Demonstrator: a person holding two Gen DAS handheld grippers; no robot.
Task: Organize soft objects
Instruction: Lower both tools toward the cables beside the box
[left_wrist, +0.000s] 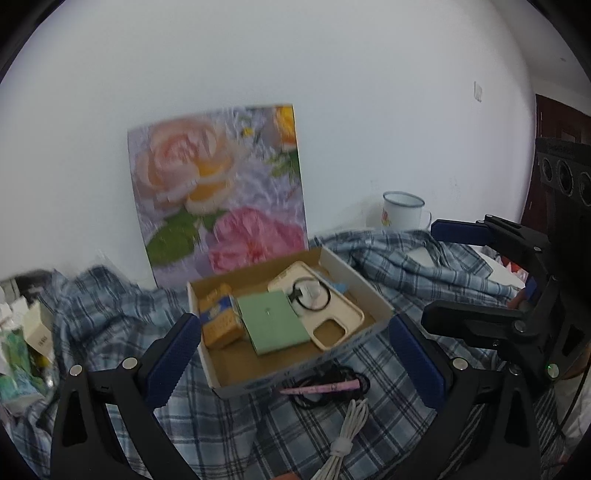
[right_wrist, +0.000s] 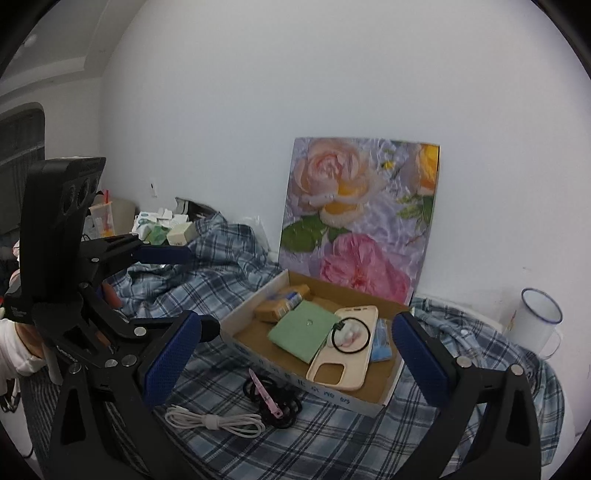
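A rumpled blue plaid shirt (right_wrist: 236, 266) covers the whole work surface, and a floral picture board (right_wrist: 360, 214) leans on the wall at 12 o'clock behind everything.

On the shirt sits an open shallow cardboard box (right_wrist: 255, 306), the one container in use. From biggest to smallest it holds: a beige phone case (right_wrist: 345, 369) lying face-down toward the 4 o'clock corner; a pale green square pad (right_wrist: 299, 332) at the centre, overlapping the case's edge; an orange-and-blue packet (right_wrist: 282, 301) at 10 o'clock against the wall of the box; a small blue sachet (right_wrist: 382, 341) at 3 o'clock; and a black hair tie (right_wrist: 351, 335) with a pink-and-white charm resting on the phone case.

Outside the box, at its 7 o'clock on the shirt, lie a bundled white charging cable (right_wrist: 214, 421), then a knot of black hair ties (right_wrist: 275, 400), with a pink hair clip (right_wrist: 264, 391) lying across them.

A white enamel mug (right_wrist: 537, 319) with a blue rim stands at 3 o'clock by the wall; what is in it cannot be seen.

The left gripper (left_wrist: 295, 363) is spread wide with nothing between its fingers, hanging over the box's near edge. The right gripper (right_wrist: 295, 356) is likewise spread wide and empty.
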